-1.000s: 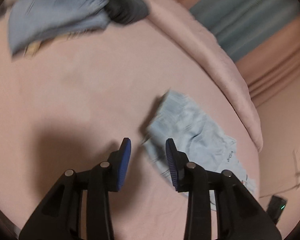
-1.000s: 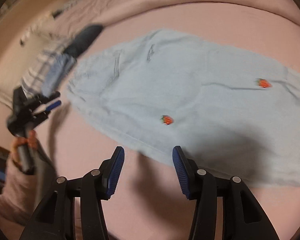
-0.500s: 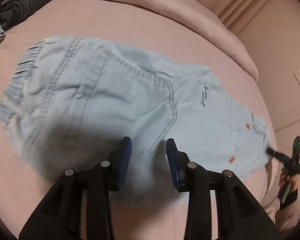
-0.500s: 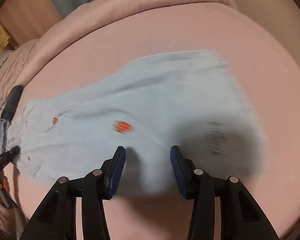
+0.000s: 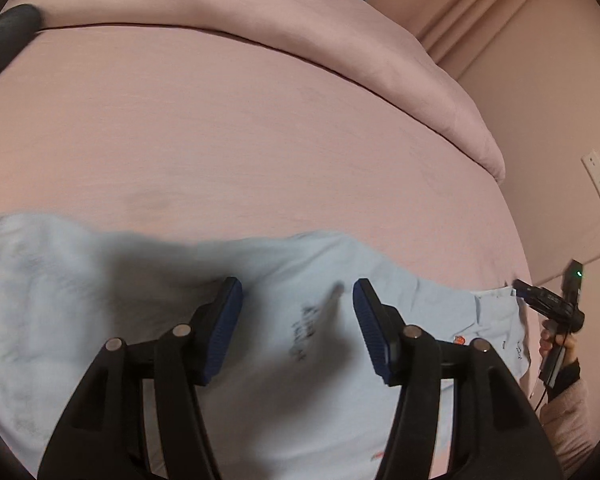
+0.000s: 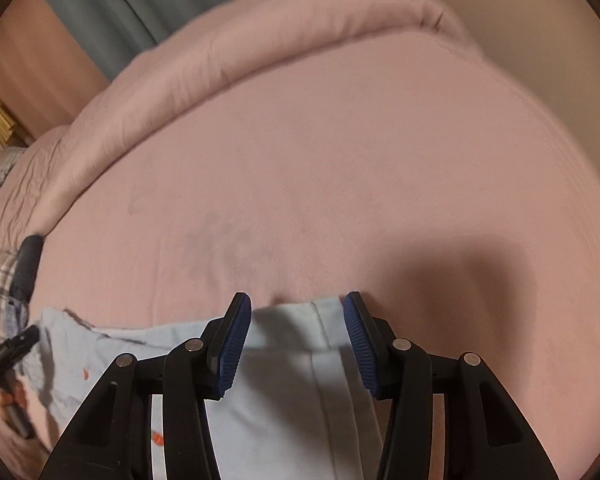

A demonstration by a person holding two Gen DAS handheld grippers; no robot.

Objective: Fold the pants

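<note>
- Nearest you, your left hand-held gripper (image 5: 298,322) hangs over the pants (image 5: 260,360) with its blue pads well apart. Its jaws have just been opening, and they close on nothing; the denim only lies beneath the gap.
- Your right hand-held gripper (image 6: 297,334) is also parted and empty. The far edge of the pants (image 6: 292,380) sits right in its gap, with a vertical seam running up between the pads.
- The pants lie flat on the bed (image 5: 260,140). Their long axis runs left to right across both views, crosswise to the way each hand-held gripper points.
- The coming move looks to turn on this: the right one is at the pants' far edge near 1 end, so it is better placed for a first pinch. The left one is over the middle of the cloth, by the dark lettering, and would have to travel outward to find an edge.
- At the right end of the pants in the left view, the other tool and a sleeved hand (image 5: 560,344) show just past the cloth.
- Beyond the pants, bare pink bed runs to a rolled duvet (image 5: 340,40) at the back.
</note>
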